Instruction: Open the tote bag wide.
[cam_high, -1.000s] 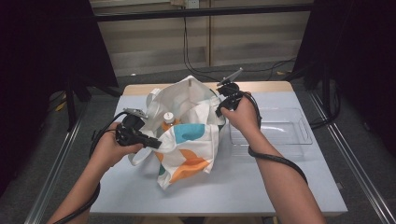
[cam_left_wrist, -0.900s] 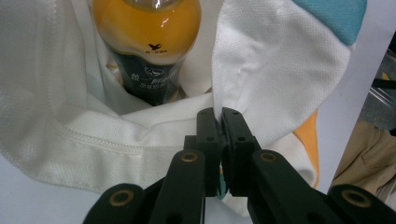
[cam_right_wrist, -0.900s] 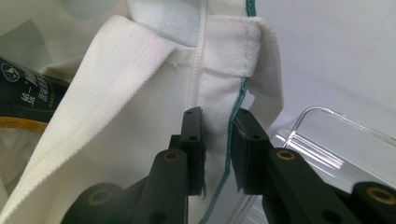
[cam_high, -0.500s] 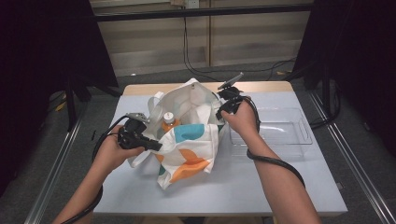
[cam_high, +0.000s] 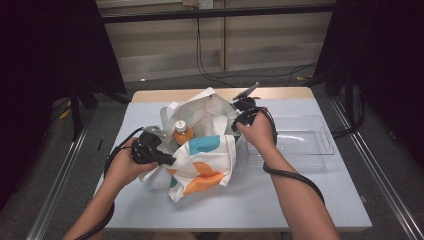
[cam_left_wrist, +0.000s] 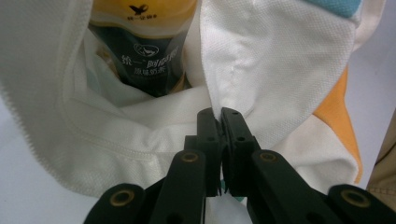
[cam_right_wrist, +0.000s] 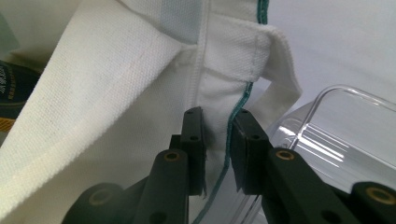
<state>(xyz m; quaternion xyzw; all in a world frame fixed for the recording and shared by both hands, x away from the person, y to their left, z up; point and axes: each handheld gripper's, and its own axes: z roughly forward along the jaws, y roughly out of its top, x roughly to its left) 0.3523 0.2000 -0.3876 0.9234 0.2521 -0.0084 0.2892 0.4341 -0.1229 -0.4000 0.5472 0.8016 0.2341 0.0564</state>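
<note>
Cloth tote bag (cam_high: 202, 155) lies mid-table, just left of the clear tray (cam_high: 300, 142), mouth held wide. Bottle (cam_high: 182, 134) stands inside. Left gripper (cam_left_wrist: 219, 116) jaws pinched tight on the near rim; right gripper (cam_right_wrist: 217, 126) jaws clamped on the seam by the tray. Risk: thin fabric slips free, mouth collapses, bottle tips.
</note>
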